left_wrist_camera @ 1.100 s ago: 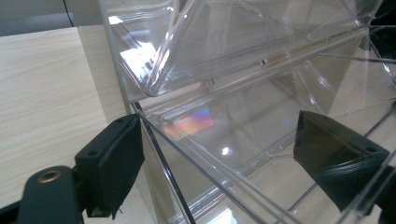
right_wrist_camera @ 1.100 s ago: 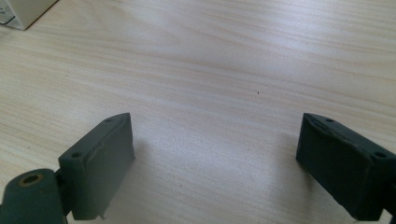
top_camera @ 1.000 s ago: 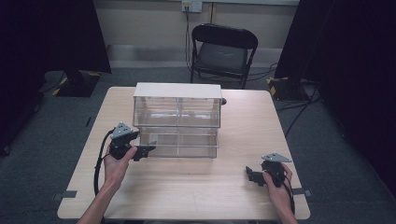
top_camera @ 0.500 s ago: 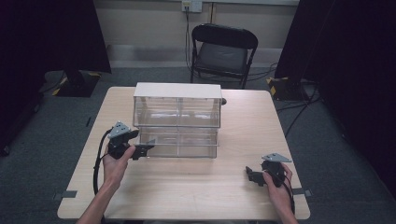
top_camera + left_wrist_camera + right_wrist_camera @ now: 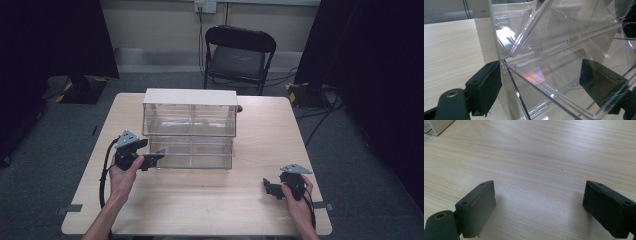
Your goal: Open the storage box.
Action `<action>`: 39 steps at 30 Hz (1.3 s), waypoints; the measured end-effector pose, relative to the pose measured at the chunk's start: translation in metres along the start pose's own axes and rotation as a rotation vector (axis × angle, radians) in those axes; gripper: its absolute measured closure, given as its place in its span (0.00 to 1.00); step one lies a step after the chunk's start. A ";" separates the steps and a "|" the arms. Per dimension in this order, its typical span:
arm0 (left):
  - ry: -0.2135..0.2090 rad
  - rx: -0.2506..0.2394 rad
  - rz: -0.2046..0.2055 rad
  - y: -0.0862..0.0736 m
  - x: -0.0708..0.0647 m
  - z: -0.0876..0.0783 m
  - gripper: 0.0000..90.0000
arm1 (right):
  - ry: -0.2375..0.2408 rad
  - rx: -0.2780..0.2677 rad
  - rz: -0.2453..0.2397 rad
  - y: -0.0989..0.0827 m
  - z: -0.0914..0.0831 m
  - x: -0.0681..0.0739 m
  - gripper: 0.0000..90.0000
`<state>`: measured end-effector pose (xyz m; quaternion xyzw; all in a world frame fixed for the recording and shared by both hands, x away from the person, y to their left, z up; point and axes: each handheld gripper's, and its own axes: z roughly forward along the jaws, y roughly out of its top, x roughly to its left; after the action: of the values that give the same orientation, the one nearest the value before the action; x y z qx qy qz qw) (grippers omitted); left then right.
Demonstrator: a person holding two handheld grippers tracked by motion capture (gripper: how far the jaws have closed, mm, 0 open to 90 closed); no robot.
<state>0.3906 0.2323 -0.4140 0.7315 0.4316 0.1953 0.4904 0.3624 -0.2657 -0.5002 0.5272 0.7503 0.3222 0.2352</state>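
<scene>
A clear plastic drawer cabinet (image 5: 190, 127) with a white top stood at the centre of the wooden surface (image 5: 260, 210), its lower drawer (image 5: 192, 152) pulled out toward 6 o'clock. The left gripper (image 5: 152, 160), at the cabinet's 8 o'clock, had its fingers (image 5: 485, 86) wide, straddling the drawer's left front corner. The right gripper (image 5: 267, 187) rested at 4 o'clock, well apart, fingers (image 5: 477, 206) wide over bare wood. A black folding chair (image 5: 237, 52) stood at 12 o'clock.

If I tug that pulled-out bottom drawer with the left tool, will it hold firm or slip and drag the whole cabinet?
The drawer looks like glossy clear plastic, so the tool's pads may slip. Its thin walls probably flex somewhat. The drawer cabinet appears empty and likely light, so it might slide on the smooth table unless steadied.
</scene>
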 end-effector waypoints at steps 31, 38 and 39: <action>-0.004 -0.007 -0.014 0.004 0.002 -0.001 0.19 | 0.000 0.000 -0.001 0.000 0.000 0.000 0.11; -0.013 0.000 0.000 0.008 0.003 -0.001 0.18 | 0.000 0.000 -0.001 0.000 0.000 0.000 0.11; -0.014 -0.006 -0.003 0.008 0.003 -0.001 0.18 | 0.000 0.000 -0.001 0.000 0.000 0.000 0.11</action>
<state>0.3946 0.2341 -0.4064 0.7307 0.4286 0.1906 0.4960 0.3628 -0.2656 -0.5003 0.5269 0.7504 0.3223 0.2353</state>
